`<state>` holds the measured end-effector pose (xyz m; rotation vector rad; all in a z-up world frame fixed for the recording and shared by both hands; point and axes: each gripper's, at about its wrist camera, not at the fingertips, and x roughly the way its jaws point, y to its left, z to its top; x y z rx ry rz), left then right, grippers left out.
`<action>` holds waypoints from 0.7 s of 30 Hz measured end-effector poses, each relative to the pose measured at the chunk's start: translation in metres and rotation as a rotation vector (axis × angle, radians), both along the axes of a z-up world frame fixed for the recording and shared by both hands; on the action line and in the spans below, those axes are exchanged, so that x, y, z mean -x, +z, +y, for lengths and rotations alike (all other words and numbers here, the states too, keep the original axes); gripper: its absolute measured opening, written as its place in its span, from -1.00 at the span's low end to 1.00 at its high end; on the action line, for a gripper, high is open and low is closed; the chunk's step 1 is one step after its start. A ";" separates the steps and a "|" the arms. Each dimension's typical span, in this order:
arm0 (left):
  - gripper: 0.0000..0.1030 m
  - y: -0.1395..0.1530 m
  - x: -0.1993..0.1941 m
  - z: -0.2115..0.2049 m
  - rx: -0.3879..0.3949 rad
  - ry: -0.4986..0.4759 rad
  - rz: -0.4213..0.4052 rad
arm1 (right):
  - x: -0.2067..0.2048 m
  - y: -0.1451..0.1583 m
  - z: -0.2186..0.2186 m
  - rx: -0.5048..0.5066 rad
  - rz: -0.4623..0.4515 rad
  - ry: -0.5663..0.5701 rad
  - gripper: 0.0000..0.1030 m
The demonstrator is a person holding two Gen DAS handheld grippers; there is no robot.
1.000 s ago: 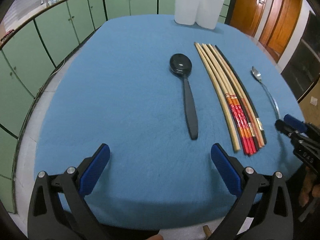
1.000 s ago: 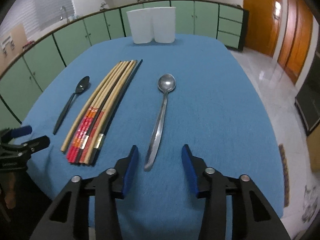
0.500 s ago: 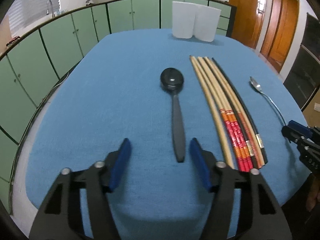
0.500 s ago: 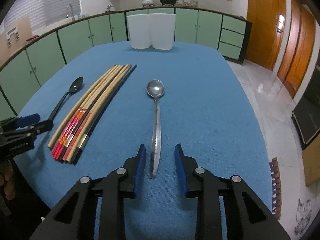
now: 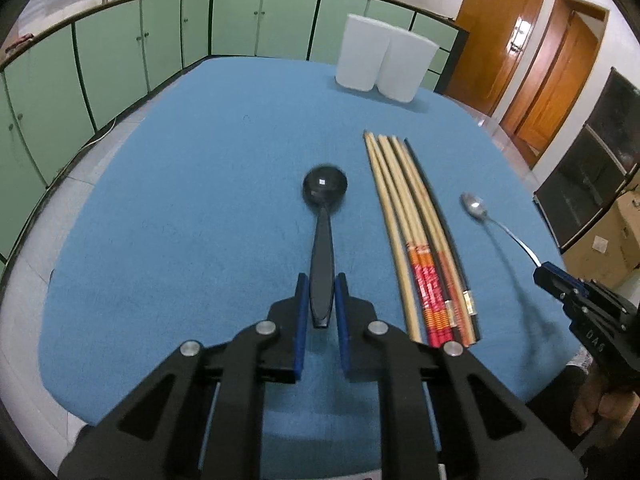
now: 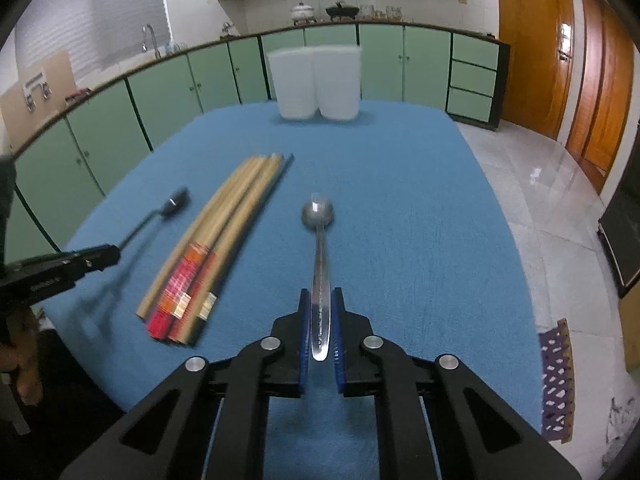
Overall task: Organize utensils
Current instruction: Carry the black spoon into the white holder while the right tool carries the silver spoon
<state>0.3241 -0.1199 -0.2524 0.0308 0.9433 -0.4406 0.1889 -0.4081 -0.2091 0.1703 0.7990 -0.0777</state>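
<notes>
Two spoons are now grasped, black spoon (image 5: 322, 236) in left gripper (image 5: 321, 300) jaws, metal spoon (image 6: 319, 268) in right gripper (image 6: 320, 312) jaws, both having just closed; chopsticks (image 5: 416, 240) remain on the desk (image 5: 180, 200), nothing yet in white holders (image 5: 382, 60)

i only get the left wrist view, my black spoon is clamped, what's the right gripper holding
Observer: The right gripper is shut on the metal spoon, gripping it by the handle end.
Operator: is that spoon off the cloth
Observer: It looks lifted; its bowl is blurred above the blue cloth.
Operator: anything right of the table
Observer: A patterned mat lies on the tiled floor there.
</notes>
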 end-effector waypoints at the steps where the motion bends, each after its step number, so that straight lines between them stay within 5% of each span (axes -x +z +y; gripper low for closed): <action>1: -0.76 0.004 0.000 0.002 0.004 -0.003 0.001 | 0.000 0.008 0.001 0.001 -0.011 0.005 -0.80; 11: -0.77 0.058 -0.008 0.002 0.001 -0.059 -0.061 | -0.024 0.061 -0.002 0.025 -0.025 0.047 -0.81; 21: -0.77 0.091 -0.037 -0.004 0.009 -0.143 -0.008 | -0.041 0.084 -0.018 -0.017 0.039 0.073 -0.82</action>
